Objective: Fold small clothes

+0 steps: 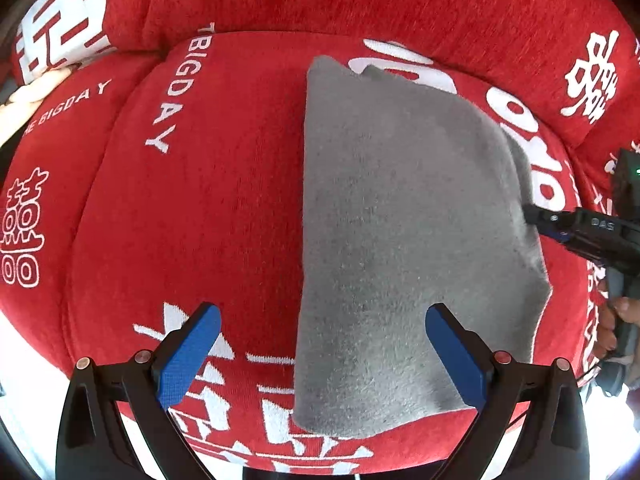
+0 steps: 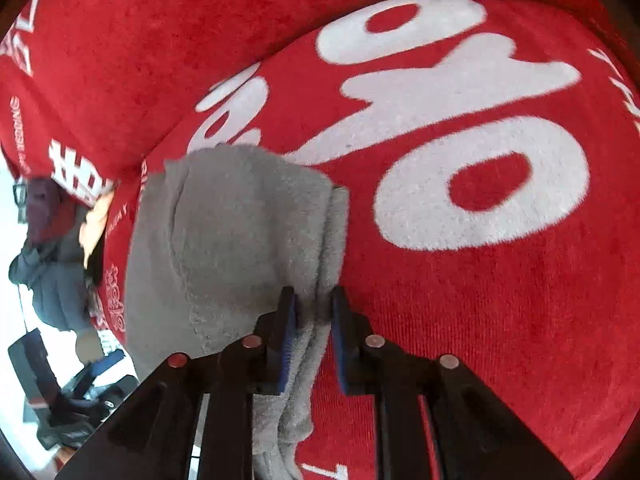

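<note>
The red cover (image 1: pixel 224 208) with white lettering spreads over a soft cushioned seat, and the grey cloth (image 1: pixel 400 240) lies on it already doubled over, its stacked edges facing the right side. Because the seat is padded and rounded, the fold could slump or slide once it is let go, and any tug on one corner would likely drag the whole piece and skew the layers.

The left tongs (image 1: pixel 320 352) hang spread wide above the near edge of the cloth, touching nothing; if they come down on one layer only, the fold would peel open.

The right tongs (image 2: pixel 313 320) are clamped on the bunched layered edge of the grey cloth (image 2: pixel 224 240), their blue pads pressing the thick plush from both sides. The grip looks to sit near the rim, so a layer could slip out during a lift or pull.

Readable writing: "BIGDAY" (image 1: pixel 164 112) runs along the cover, again at far left. Large rounded white letters (image 2: pixel 460 120) and double-happiness characters (image 1: pixel 22 236) also show. The right tool's body carries small lettering resembling "DAS" (image 1: pixel 600 224).
</note>
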Demonstrator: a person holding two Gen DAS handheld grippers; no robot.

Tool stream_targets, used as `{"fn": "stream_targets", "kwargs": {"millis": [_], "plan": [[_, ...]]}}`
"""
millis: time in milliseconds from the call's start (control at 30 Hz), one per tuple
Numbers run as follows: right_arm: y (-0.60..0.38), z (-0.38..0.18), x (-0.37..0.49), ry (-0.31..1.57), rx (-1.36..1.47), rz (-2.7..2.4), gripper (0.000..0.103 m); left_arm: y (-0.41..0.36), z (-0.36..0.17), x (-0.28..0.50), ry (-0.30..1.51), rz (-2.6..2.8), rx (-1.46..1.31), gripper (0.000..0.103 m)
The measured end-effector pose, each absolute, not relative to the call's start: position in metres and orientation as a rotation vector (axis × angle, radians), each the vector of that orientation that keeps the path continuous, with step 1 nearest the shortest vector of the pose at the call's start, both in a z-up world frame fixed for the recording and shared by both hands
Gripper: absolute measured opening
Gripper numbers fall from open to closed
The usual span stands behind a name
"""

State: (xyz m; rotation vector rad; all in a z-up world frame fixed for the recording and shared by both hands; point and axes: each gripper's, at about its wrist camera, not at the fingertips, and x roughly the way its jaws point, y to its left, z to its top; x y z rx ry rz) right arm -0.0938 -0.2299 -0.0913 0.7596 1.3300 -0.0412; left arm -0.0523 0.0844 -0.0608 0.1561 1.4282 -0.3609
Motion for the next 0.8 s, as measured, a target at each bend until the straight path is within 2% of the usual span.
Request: {"fn": "stream_targets", "kwargs": {"millis": [33, 100, 300, 467, 767, 800], "plan": [[-0.228, -0.086, -0.097, 1.341, 0.732, -0.065, 0.039, 0.084, -0.061, -0.053, 1.43, -0.363, 0.163, 0.103], [-0.22, -0.075, -0.104, 1.373, 0.679, -0.11, 0.055, 0.084, -0.06, -0.054, 1.43, -0.363, 0.179, 0.103], [-0.208, -0.046, -0.131, 1.368, 0.692, -0.166, 0.07, 0.087, -0.053, -0.054, 1.44, -0.366, 0.174, 0.103], [-0.176, -0.026, -0.14, 1.373, 0.668, -0.157, 0.08, 0.09, -0.046, -0.057, 1.438, -0.37, 0.184, 0.103], [-0.122, -0.01, -0.139, 1.389, 0.542, -0.196, 0.088, 0.097, -0.035, -0.063, 1.407, -0.371, 0.208, 0.103], [-0.119, -0.007, -0.139, 1.388, 0.531, -0.212, 0.092, 0.097, -0.033, -0.064, 1.402, -0.372, 0.213, 0.103]]}}
